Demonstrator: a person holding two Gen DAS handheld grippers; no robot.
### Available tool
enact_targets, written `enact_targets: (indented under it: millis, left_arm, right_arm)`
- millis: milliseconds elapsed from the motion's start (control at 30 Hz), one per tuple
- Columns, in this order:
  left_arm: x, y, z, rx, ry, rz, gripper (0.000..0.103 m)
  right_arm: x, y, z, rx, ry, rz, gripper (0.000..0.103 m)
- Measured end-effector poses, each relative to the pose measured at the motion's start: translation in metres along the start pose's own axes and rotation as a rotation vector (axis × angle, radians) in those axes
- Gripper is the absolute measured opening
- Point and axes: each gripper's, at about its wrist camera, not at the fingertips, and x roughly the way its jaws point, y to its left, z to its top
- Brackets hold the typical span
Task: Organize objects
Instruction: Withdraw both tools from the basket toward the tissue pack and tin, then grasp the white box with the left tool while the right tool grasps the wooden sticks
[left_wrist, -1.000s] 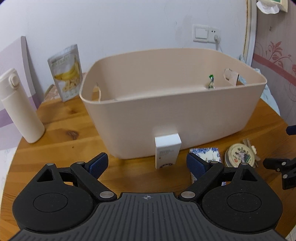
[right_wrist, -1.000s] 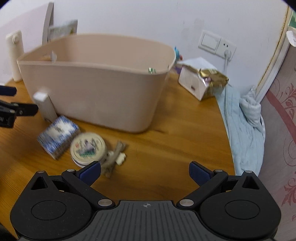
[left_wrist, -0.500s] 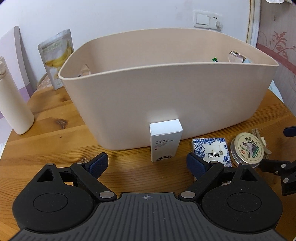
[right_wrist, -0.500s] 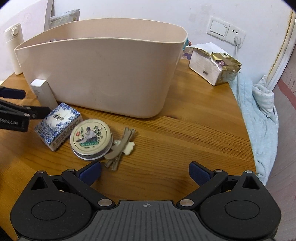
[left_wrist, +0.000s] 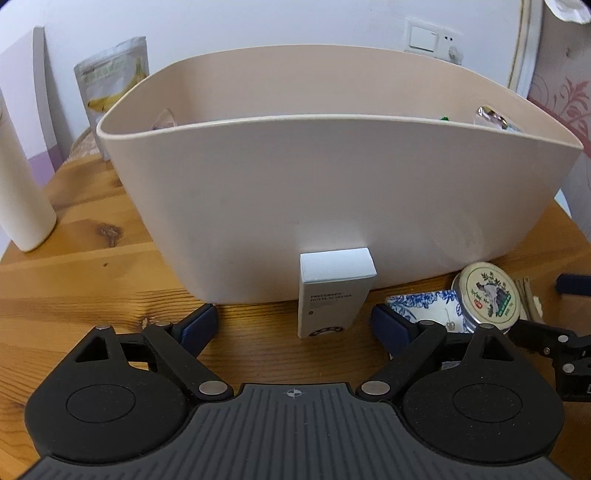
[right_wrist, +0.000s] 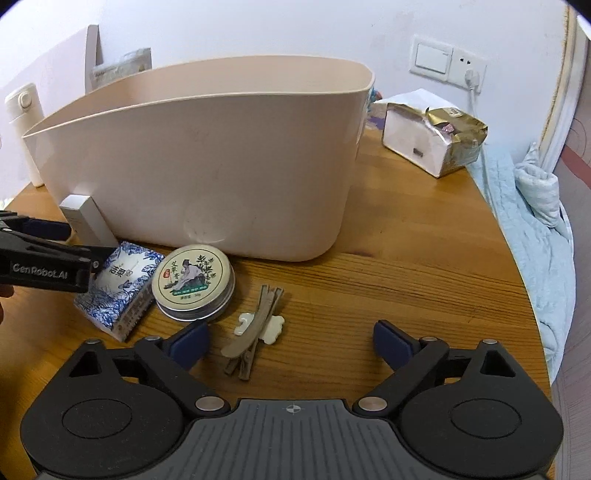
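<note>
A small white box (left_wrist: 334, 291) stands upright on the wooden tabletop (left_wrist: 74, 295), touching the front wall of a large beige tub (left_wrist: 332, 192). To its right, a blue-and-white patterned tissue packet (right_wrist: 120, 288) lies flat. Touching the packet's right side is a round tin (right_wrist: 194, 280) with a picture of a seated figure on its lid. Just right of the tin lies a loose bundle of thin wooden sticks (right_wrist: 255, 328) over a small white clip-like piece (right_wrist: 271, 326).

The left gripper (left_wrist: 293, 325) is held low and level, just above the tabletop and pointing straight at the white box, which sits in line with the gap between its blue-padded fingertips. Its jaws are wide apart and hold nothing; its right finger lies over the near corner of the tissue packet.

The right gripper (right_wrist: 291, 339) is also low and roughly level, aimed at the tub's right end, with the sticks lying just ahead of its left finger. Its jaws are wide apart and empty.

Further out, a white bottle (left_wrist: 22, 192) stands left of the tub, and a pouch printed with bananas (left_wrist: 112, 81) leans on the wall behind it. Right of the tub, an opened white-and-gold package (right_wrist: 434, 136) rests on the tabletop, and pale blue cloth (right_wrist: 532, 206) hangs beside the tabletop's edge. A wall switch and socket (right_wrist: 448, 62) sit above.
</note>
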Motion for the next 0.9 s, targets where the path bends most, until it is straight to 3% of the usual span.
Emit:
enact_targets:
  millis: [100,267,333,400,633,700,900]
  left_arm:
    - [-0.002,-0.001,-0.001,-0.008,-0.016,0.013,0.082]
    - [-0.006,-0.001,-0.003,-0.019,-0.035,0.026,0.061]
    - [-0.008,0.000,-0.004,-0.022,-0.039,0.026,0.043]
    - [-0.010,0.001,-0.003,-0.019,-0.037,0.018,0.030]
    - [-0.015,0.005,-0.006,-0.020,-0.025,0.006,0.030]
    - [-0.016,0.008,-0.008,-0.030,-0.019,0.001,0.030]
    - [-0.024,0.014,-0.010,-0.046,-0.024,-0.004,0.030]
  right_arm:
    - [-0.004,0.003,0.000,0.002,-0.018,-0.002,0.065]
    - [-0.006,0.008,0.000,-0.012,-0.025,0.004,0.047]
    - [-0.007,0.011,0.000,-0.018,-0.025,0.008,0.039]
    - [-0.009,0.015,0.000,-0.030,-0.023,0.013,0.025]
    - [-0.012,0.021,-0.001,-0.070,-0.024,-0.015,0.023]
    - [-0.015,0.020,0.000,-0.058,-0.029,-0.011,0.016]
    - [-0.018,0.017,-0.002,-0.038,-0.021,-0.009,0.016]
